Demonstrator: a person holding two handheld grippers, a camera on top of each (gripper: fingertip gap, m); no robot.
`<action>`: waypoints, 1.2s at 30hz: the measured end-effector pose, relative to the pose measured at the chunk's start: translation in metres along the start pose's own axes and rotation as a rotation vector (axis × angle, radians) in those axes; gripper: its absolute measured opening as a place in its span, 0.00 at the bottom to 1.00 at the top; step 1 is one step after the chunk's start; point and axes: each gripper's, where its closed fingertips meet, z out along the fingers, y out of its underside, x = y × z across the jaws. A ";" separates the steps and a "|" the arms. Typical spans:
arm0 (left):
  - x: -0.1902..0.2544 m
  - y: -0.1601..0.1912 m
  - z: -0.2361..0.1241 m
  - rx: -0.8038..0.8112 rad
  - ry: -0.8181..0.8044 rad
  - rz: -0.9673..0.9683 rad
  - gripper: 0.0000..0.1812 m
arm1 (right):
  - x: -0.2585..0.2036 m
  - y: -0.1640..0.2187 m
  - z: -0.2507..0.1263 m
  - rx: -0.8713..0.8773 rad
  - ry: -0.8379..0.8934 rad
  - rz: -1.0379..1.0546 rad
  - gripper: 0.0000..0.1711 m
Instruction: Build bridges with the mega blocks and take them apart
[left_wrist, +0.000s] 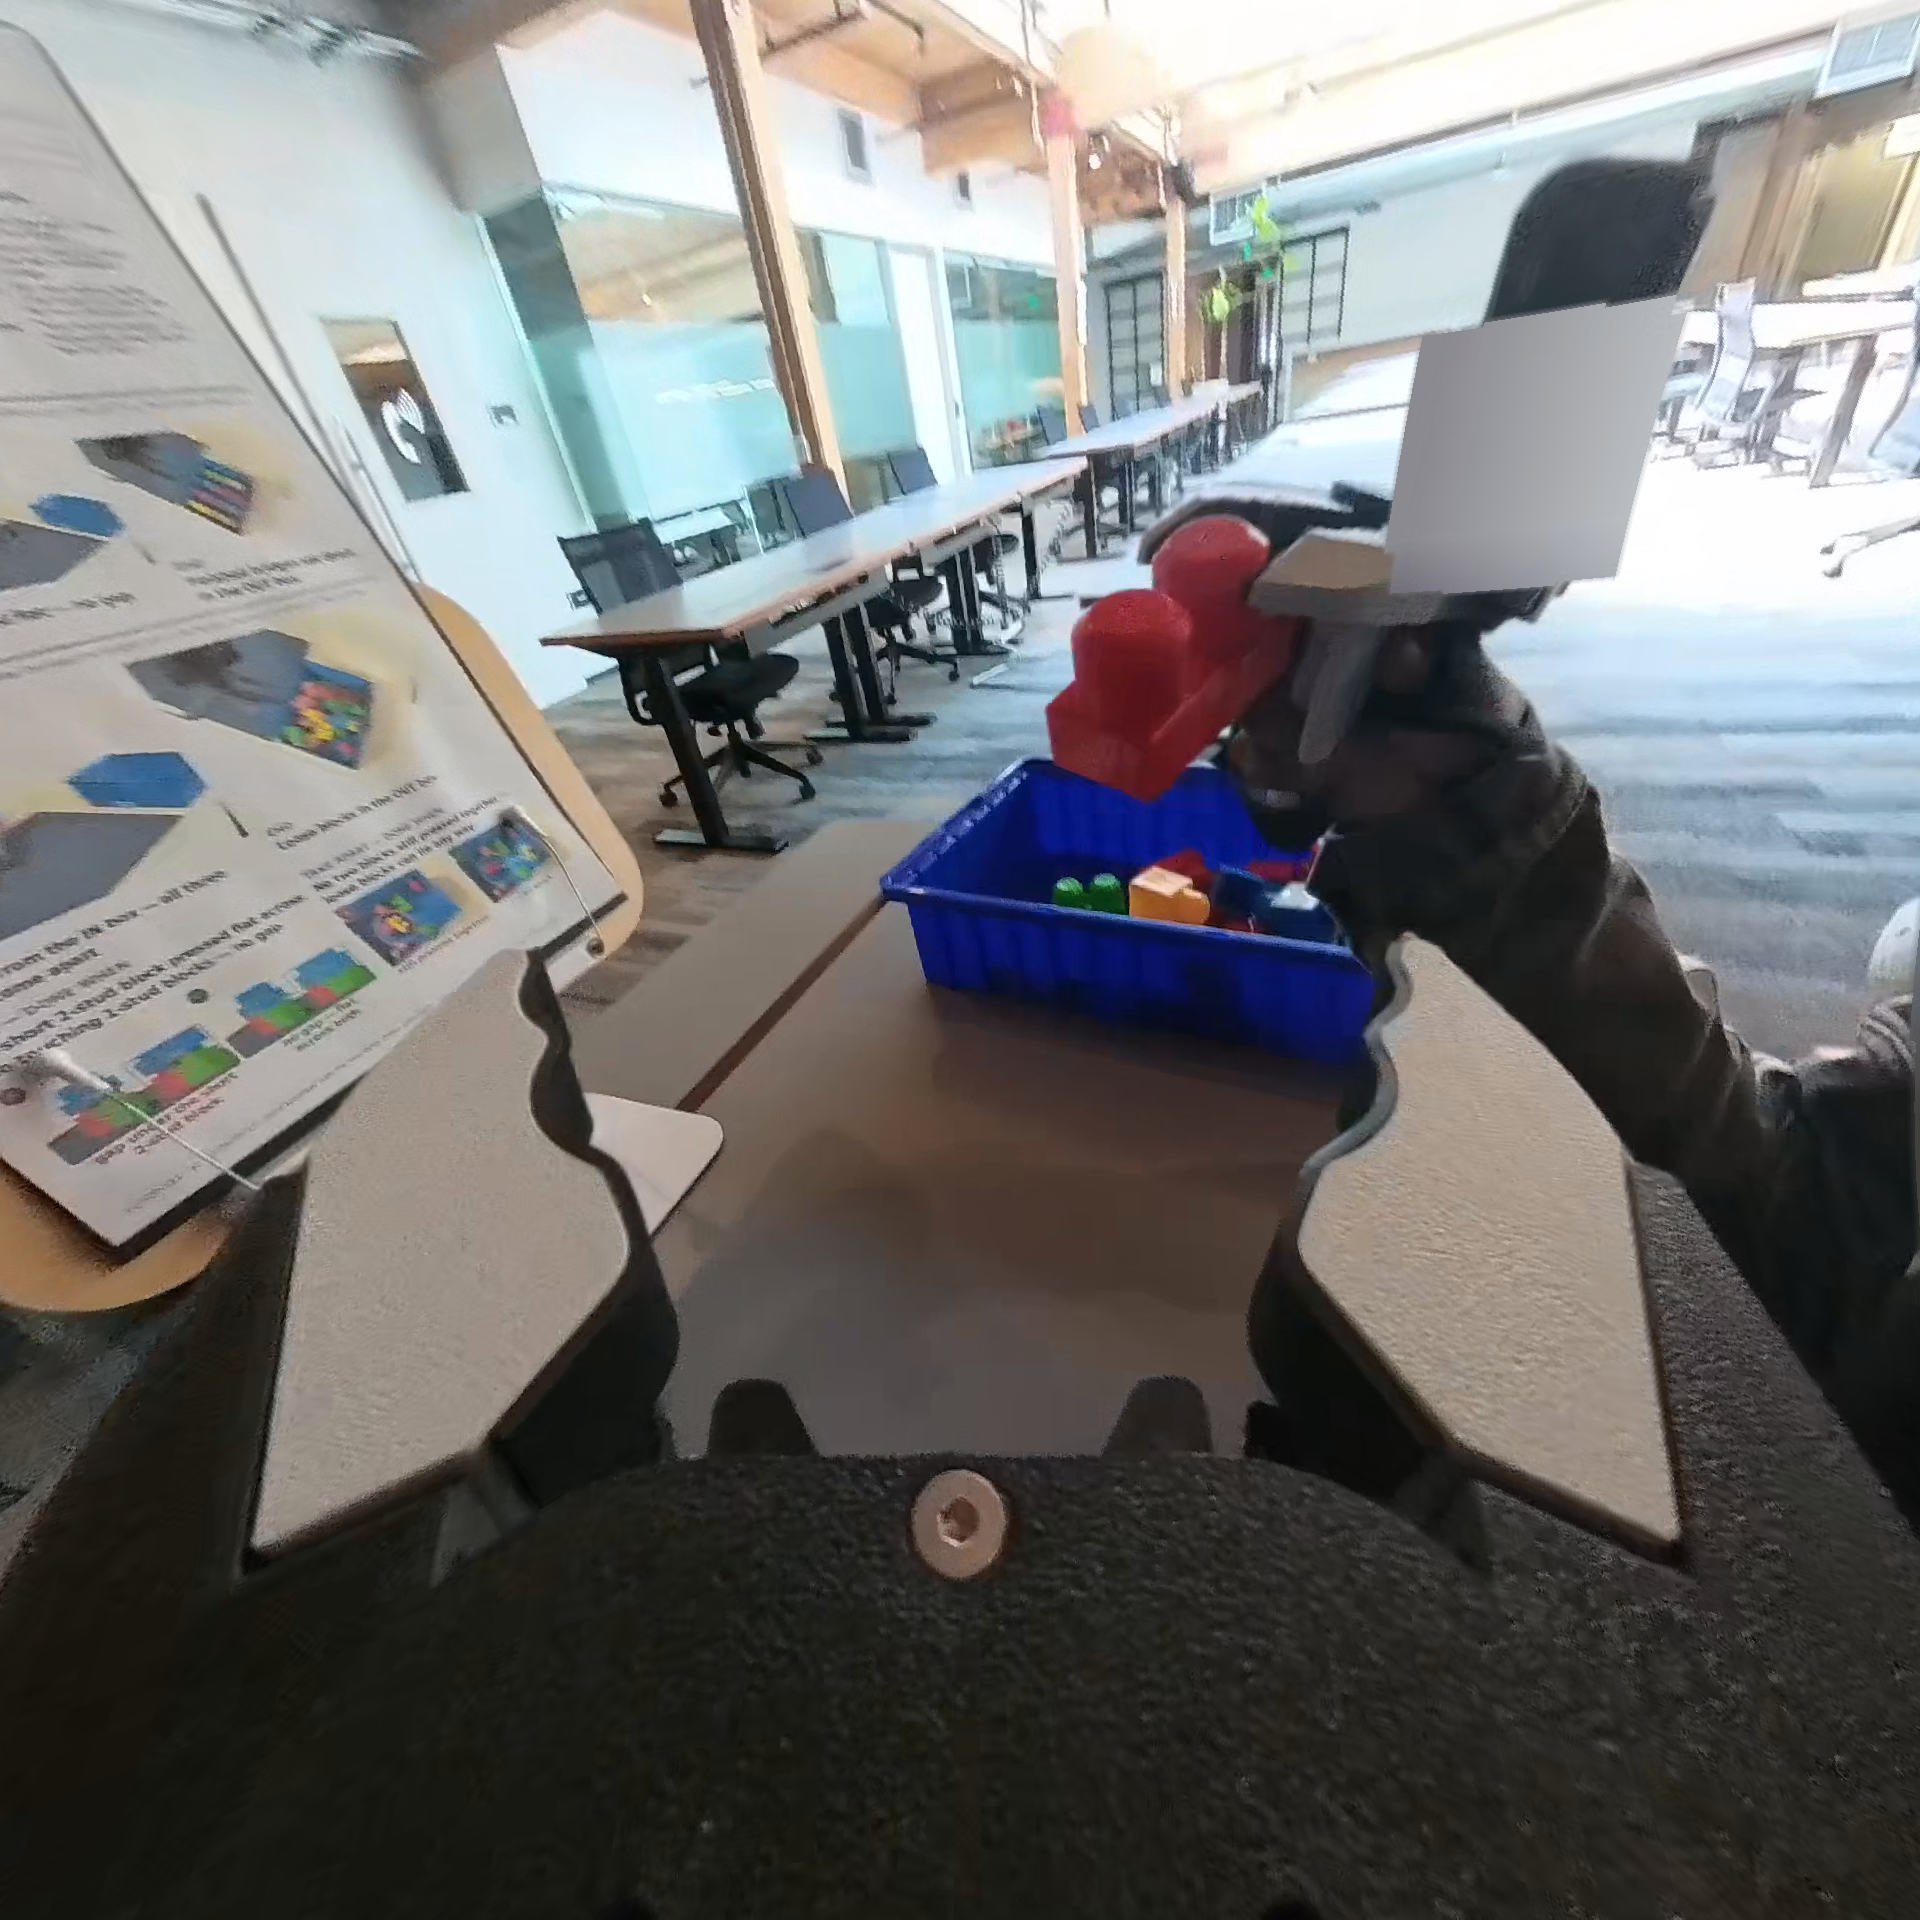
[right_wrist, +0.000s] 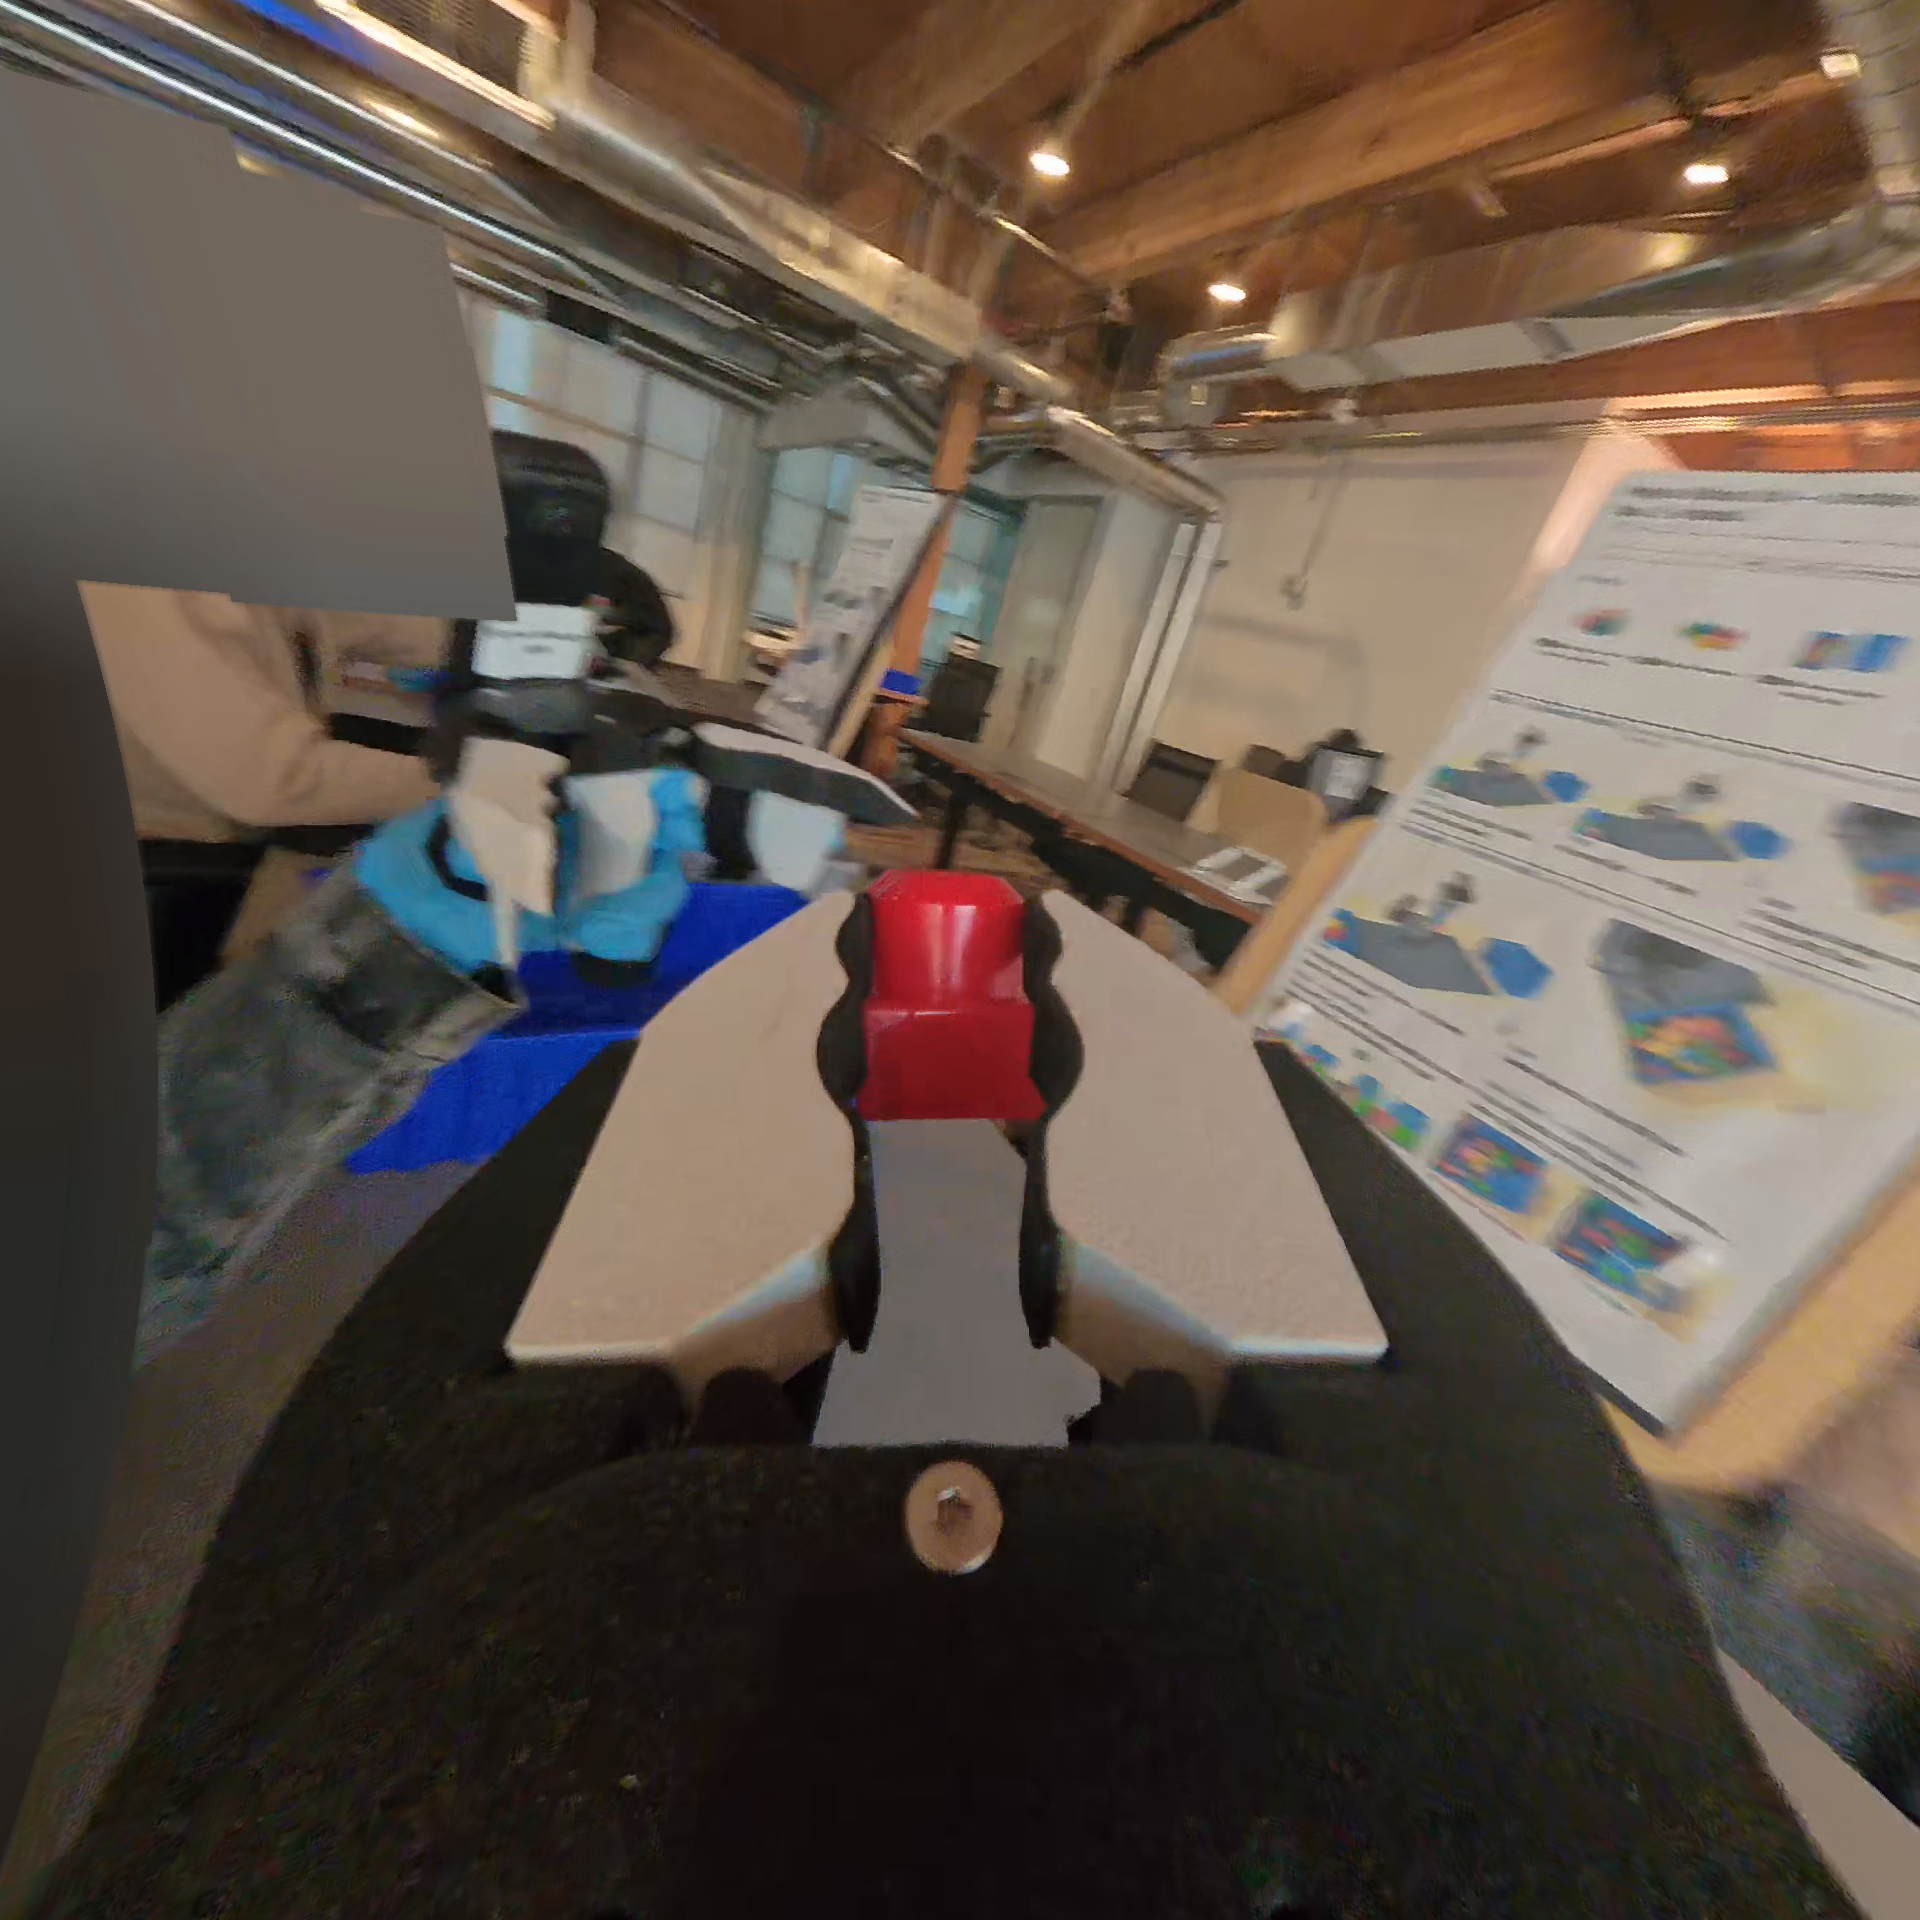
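The setting is an open office with wooden ceiling beams, rows of long desks and glass-walled rooms. I work at a dark brown counter (left_wrist: 997, 1174). A laminated instruction sheet on a wooden easel (left_wrist: 239, 665) stands at its left edge. A blue ribbed plastic bin (left_wrist: 1122, 966) sits farther along the counter.

1. Left gripper (left_wrist: 966, 1101): the jaws are spread wide and hold nothing. It hovers low over bare counter, short of the bin.

2. Right gripper (right_wrist: 943, 997): the jaws are pinching a red two-stud plastic mega block (right_wrist: 940, 1013) across its narrow sides. In the left wrist view the block is in the air above the bin's far rim, tilted, with its studs pointing up and to the left.

3. Bin contents: loose blocks lie inside, among them a green block (left_wrist: 1089, 891) and an orange block (left_wrist: 1169, 899), with red and blue pieces beside them. I cannot count them.

Handling notes, as a judgement: the block is likely light, hollow and rigid, with smooth, somewhat slippery walls. I grip the flat side walls of the body, below the studs, so the studs and the open underside stay free for mating. Moderate pressure should suffice. A tilted block will not seat, so I level it before pressing down.
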 end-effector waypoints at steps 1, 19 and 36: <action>-0.002 -0.003 -0.004 0.024 -0.003 -0.010 0.75 | 0.013 0.002 -0.009 -0.019 0.066 -0.014 0.16; -0.062 -0.021 -0.078 0.295 -0.178 -0.242 0.37 | 0.162 0.176 -0.308 -1.011 1.259 0.329 0.16; -0.077 0.001 -0.079 0.136 -0.321 -0.117 0.41 | 0.164 0.180 -0.315 -0.984 1.303 0.390 0.37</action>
